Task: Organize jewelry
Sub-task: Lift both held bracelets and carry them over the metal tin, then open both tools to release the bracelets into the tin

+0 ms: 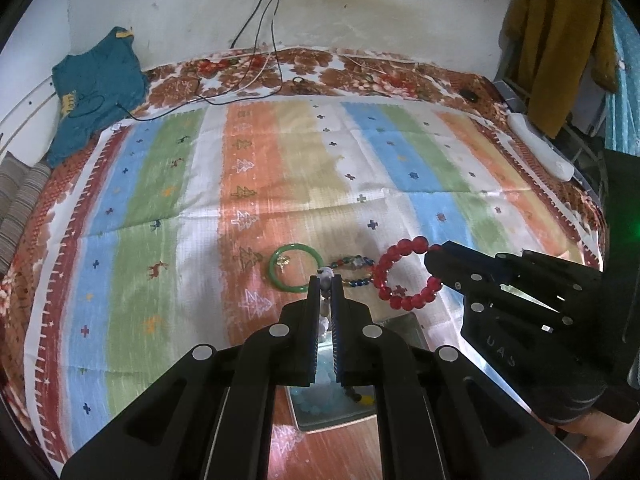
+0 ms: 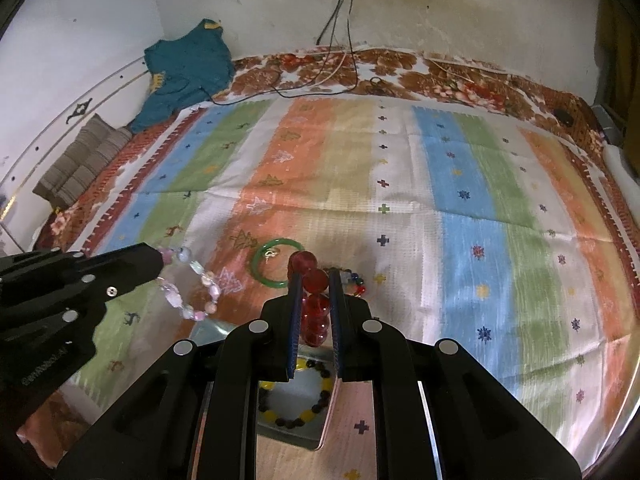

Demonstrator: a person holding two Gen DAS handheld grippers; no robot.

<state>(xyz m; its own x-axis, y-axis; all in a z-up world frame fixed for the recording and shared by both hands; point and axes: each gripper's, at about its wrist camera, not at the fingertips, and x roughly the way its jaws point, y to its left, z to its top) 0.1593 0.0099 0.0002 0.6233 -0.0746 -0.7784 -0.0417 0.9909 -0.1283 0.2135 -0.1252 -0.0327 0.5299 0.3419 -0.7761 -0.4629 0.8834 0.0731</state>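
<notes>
My left gripper (image 1: 326,280) is shut on a pale pink and white bead bracelet (image 2: 192,288), which hangs from its tip (image 2: 162,258) above the cloth. My right gripper (image 2: 314,278) is shut on a red bead bracelet (image 1: 404,276), also lifted; the red beads (image 2: 314,300) sit between its jaws. A green bangle (image 1: 295,267) and a multicoloured bead bracelet (image 1: 354,270) lie on the striped cloth just ahead of both grippers. A shiny metal tray (image 2: 288,436) below the right gripper holds a black and yellow bead bracelet (image 2: 296,408).
The striped cloth (image 1: 320,168) covers a bed. A teal garment (image 1: 96,88) lies at the far left, cables (image 1: 256,80) run from the wall, and a mustard jacket (image 1: 560,40) hangs at right. Folded striped fabric (image 2: 76,164) sits at left.
</notes>
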